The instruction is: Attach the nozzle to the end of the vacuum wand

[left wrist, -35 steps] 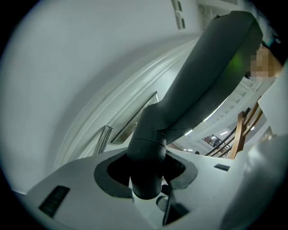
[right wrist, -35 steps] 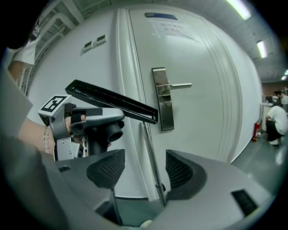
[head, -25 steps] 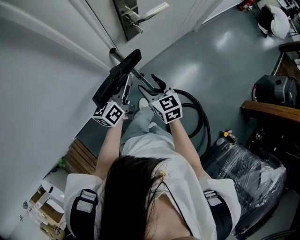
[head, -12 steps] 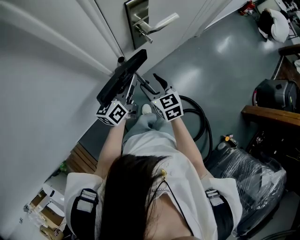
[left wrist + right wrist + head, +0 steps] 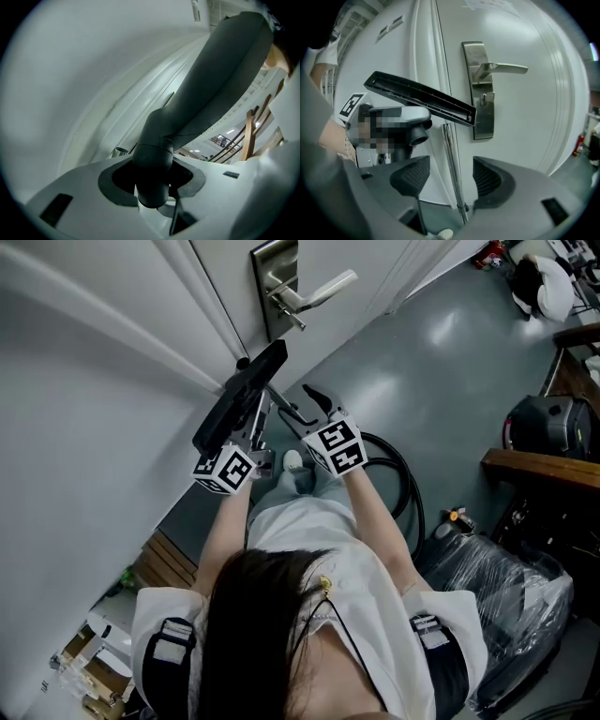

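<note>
The black vacuum nozzle is a long flat brush head, and my left gripper is shut on its round neck. It slants up toward the white door. In the right gripper view the nozzle shows its open underside, with the left gripper below it. The chrome wand leans by the door, its upper end just under the nozzle. My right gripper is open; the wand shows in the gap beyond its pads, untouched.
A steel door handle on its plate is just above the nozzle. A black hose loops on the grey floor by the person's feet. A plastic-wrapped chair, a wooden ledge and a dark bag stand to the right.
Both grippers have edged a little closer to the door, the left still holding the nozzle. The right jaws stay apart.
</note>
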`<state>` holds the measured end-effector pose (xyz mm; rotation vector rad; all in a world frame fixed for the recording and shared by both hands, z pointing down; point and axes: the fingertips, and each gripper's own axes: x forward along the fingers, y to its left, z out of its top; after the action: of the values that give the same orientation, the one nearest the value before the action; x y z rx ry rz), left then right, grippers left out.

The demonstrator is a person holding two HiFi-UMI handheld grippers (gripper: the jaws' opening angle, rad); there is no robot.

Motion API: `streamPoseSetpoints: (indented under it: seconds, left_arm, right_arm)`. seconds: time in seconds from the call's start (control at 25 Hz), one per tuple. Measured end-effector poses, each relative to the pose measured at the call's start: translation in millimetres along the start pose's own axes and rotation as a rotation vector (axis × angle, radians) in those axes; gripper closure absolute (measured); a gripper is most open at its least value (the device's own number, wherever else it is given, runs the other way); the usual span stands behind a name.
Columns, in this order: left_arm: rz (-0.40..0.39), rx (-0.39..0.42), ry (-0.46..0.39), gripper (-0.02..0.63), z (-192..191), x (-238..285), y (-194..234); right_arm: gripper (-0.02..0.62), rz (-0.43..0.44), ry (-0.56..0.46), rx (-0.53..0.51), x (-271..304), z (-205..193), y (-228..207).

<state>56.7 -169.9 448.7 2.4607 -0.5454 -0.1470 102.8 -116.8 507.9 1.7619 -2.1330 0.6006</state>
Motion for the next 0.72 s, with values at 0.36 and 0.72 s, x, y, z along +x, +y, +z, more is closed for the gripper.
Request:
streamPoseSetpoints:
  seconds: [0.36,0.72]
  left_arm:
    - [0.081,0.025,-0.049,0.443,3,1,-2]
    - [0.198,0.055,-0.142,0.442,23,9,2]
  right_arm:
    - [0.316,0.109,0.038,-0.037,13,-13,0]
    - [0.308,0.187,0.190,-0.119,74,-72,-24]
